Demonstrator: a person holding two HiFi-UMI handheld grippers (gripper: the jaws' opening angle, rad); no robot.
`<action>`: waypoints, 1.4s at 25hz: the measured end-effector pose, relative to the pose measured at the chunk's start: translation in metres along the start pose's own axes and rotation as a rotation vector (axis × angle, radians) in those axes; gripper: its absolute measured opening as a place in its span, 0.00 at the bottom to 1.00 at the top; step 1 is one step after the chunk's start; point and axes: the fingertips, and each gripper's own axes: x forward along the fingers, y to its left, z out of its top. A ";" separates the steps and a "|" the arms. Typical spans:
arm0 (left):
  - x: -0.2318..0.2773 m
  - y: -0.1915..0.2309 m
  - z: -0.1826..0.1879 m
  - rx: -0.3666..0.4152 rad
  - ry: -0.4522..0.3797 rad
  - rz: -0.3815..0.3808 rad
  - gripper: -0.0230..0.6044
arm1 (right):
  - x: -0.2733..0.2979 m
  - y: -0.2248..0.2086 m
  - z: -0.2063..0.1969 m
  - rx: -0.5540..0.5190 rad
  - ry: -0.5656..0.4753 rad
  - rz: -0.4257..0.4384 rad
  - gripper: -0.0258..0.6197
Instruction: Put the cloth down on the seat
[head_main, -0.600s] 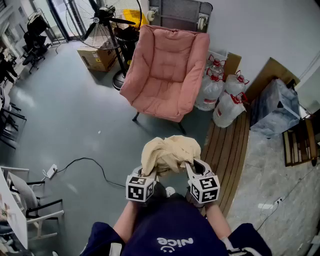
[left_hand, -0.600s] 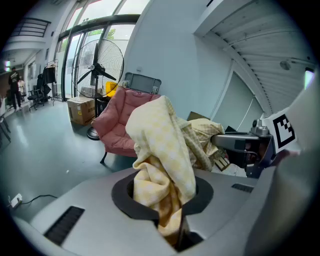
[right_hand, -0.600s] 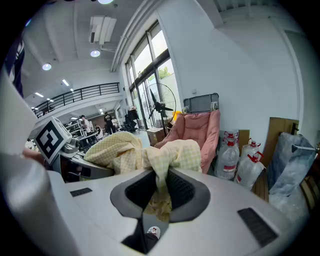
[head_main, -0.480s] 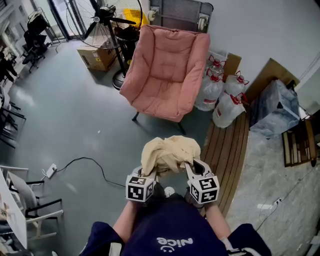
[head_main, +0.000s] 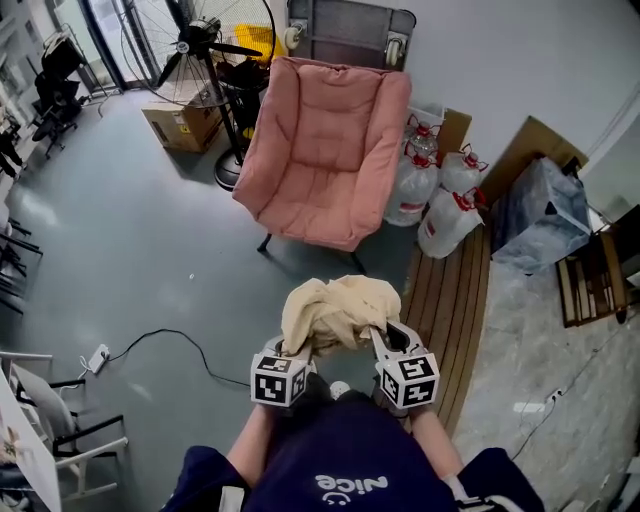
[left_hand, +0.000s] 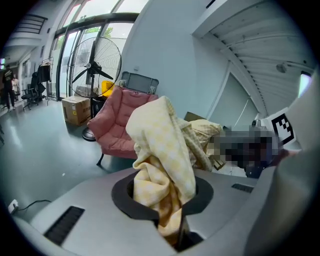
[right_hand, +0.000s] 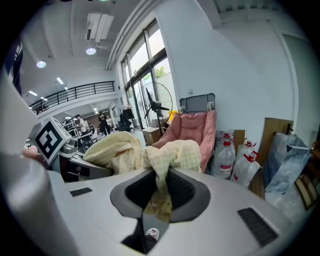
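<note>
A pale yellow checked cloth (head_main: 335, 312) hangs bunched between my two grippers, in front of the person's body. My left gripper (head_main: 290, 352) is shut on the cloth's left end (left_hand: 167, 195). My right gripper (head_main: 378, 342) is shut on the right end (right_hand: 160, 192). The pink padded chair (head_main: 325, 150) stands ahead on the grey floor, its seat (head_main: 310, 205) bare. In the left gripper view the chair (left_hand: 116, 127) shows behind the cloth; in the right gripper view the chair (right_hand: 192, 132) stands beyond the cloth.
A standing fan (head_main: 215, 60) and a cardboard box (head_main: 175, 125) are left of the chair. Large water bottles (head_main: 440, 195) and a bagged bundle (head_main: 540, 215) stand to its right beside a wooden slatted bench (head_main: 455, 300). A cable (head_main: 170, 340) lies on the floor.
The chair and the things around it have slid slightly left and down in the head view; both grippers keep their hold on the cloth.
</note>
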 end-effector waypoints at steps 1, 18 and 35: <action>0.001 0.004 0.003 -0.001 -0.001 -0.007 0.17 | 0.003 0.002 0.003 -0.004 -0.002 -0.005 0.17; 0.003 0.078 0.062 0.077 -0.035 -0.107 0.17 | 0.069 0.034 0.050 0.036 -0.059 -0.052 0.17; 0.090 0.106 0.147 -0.026 -0.037 -0.025 0.17 | 0.178 -0.046 0.115 -0.002 -0.017 0.082 0.17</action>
